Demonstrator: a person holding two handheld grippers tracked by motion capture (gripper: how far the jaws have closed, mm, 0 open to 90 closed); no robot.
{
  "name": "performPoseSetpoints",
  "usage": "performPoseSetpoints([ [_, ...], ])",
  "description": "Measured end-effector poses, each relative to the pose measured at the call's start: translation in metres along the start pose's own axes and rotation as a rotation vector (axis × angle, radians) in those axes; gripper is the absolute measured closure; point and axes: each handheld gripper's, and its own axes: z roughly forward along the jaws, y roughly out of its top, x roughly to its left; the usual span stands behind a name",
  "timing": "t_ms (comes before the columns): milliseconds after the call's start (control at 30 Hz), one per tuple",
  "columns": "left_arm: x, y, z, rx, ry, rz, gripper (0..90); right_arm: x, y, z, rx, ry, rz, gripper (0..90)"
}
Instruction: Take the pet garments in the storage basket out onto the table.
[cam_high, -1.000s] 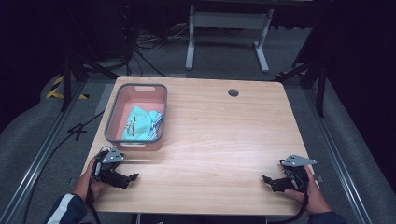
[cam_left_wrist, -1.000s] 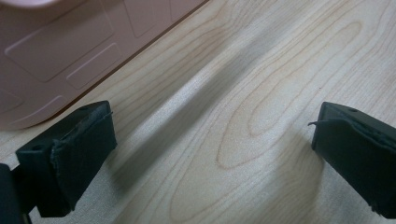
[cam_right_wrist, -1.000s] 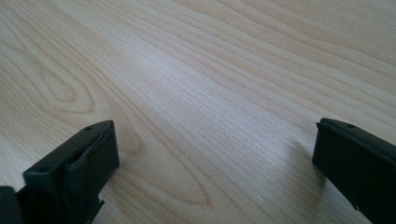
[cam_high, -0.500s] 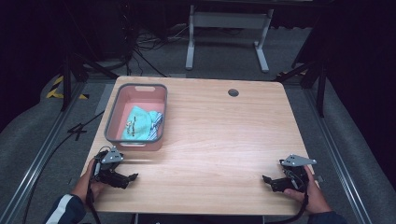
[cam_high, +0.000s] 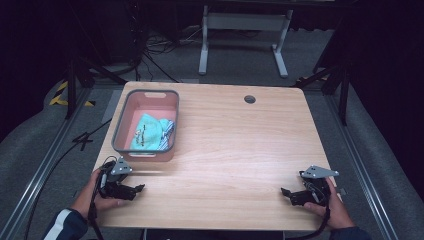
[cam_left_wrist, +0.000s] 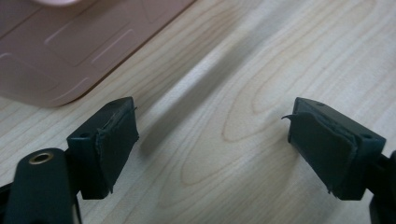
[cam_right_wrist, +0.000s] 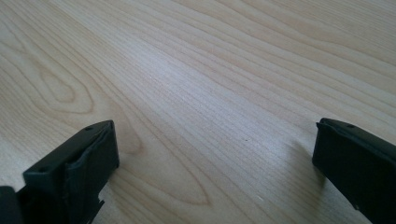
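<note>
Surface (cam_high: 235, 150): pale wood-grain top, bare across its middle and right half, which leaves working room in front of both hands.

Bin (cam_high: 121, 124): grey-rimmed, pink inside, at about 10 o'clock from the surface's centre, long axis running front to back. It stands just beyond the left hand, likely so that hand can reach in without stretching. Its pink wall (cam_left_wrist: 70, 46) fills the upper left of the left gripper view.

Cloth (cam_high: 147, 131): teal, crumpled, with a striped piece at its right edge; it lies loose inside the bin, toward the near end, untouched by either claw.

Left claw (cam_high: 136, 189): at 8 o'clock, resting low on the surface just in front of the bin's near wall. Jaws apart with only bare wood between them; they have just been closing a little from their widest.

Right claw (cam_high: 286, 192): at 4 o'clock, well apart from the bin, parked at the near edge. Jaws wide, nothing between them (cam_right_wrist: 210, 154).

Judgement: start posture, work not begun; the left claw looks best placed for the cloth.
</note>
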Motion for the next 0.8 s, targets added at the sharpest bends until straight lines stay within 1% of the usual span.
performPoseSetpoints([
  [33,0.000,0.000,-0.002,0.009,-0.039,0.022,16.3,0.000,0.000,0.000,0.000,0.000,0.000,0.6],
  [67,0.000,0.000,-0.002,0.009,-0.039,0.022,17.9,0.000,0.000,0.000,0.000,0.000,0.000,0.5],
  [100,0.000,0.001,-0.003,0.014,-0.035,0.025,21.1,0.000,0.000,0.000,0.000,0.000,0.000,0.5],
  [133,-0.001,0.001,-0.004,0.014,-0.023,0.027,21.1,0.000,0.000,0.000,0.000,0.000,0.000,0.5],
  [200,0.000,0.002,-0.009,-0.007,0.000,0.023,21.9,0.000,0.000,0.000,0.000,0.000,0.000,0.6],
  [267,0.000,0.003,-0.014,-0.026,0.003,0.009,22.7,0.000,0.000,0.000,0.000,0.000,0.000,0.5],
  [300,0.000,0.003,-0.016,-0.031,-0.006,0.005,22.7,0.000,0.000,0.000,0.000,0.000,0.000,0.5],
  [333,0.000,0.004,-0.019,-0.031,0.012,0.018,22.9,0.000,0.000,0.000,0.000,0.000,0.000,0.5],
  [367,-0.001,0.004,-0.021,-0.037,0.017,0.016,23.4,0.000,0.000,0.000,0.000,0.000,0.000,0.6],
  [400,-0.001,0.004,-0.021,-0.037,0.017,0.016,23.5,0.000,0.000,0.000,0.000,0.000,0.000,0.6],
  [467,-0.001,0.005,-0.025,-0.052,0.027,0.020,23.6,0.000,0.000,0.000,0.000,0.000,0.000,0.5],
  [533,-0.002,0.007,-0.031,-0.065,0.034,0.015,23.8,0.000,0.000,0.000,0.000,0.000,0.000,0.5],
  [567,-0.002,0.008,-0.034,-0.078,0.032,0.013,23.9,0.000,0.000,0.000,0.000,0.000,0.000,0.6],
  [600,-0.002,0.010,-0.037,-0.086,0.034,0.020,24.0,0.000,0.000,0.000,0.000,0.000,-0.001,0.5],
  [633,-0.002,0.011,-0.039,-0.093,0.033,0.012,23.9,0.000,0.000,0.000,0.000,0.000,0.000,0.6],
  [667,-0.002,0.013,-0.044,-0.107,0.042,0.013,23.9,0.000,0.000,0.000,0.000,-0.001,0.000,0.6],
  [700,-0.002,0.014,-0.047,-0.111,0.047,0.016,23.8,0.000,0.000,0.000,0.000,-0.001,0.001,0.6],
  [733,-0.002,0.015,-0.050,-0.127,0.040,0.010,23.5,0.000,0.000,0.000,0.000,-0.001,0.001,0.6],
  [767,-0.001,0.017,-0.054,-0.140,0.052,0.010,23.5,0.000,0.000,0.000,0.000,-0.001,0.001,0.5],
  [800,-0.001,0.017,-0.054,-0.140,0.052,0.010,23.4,0.000,0.000,0.000,0.000,-0.001,0.001,0.5],
])
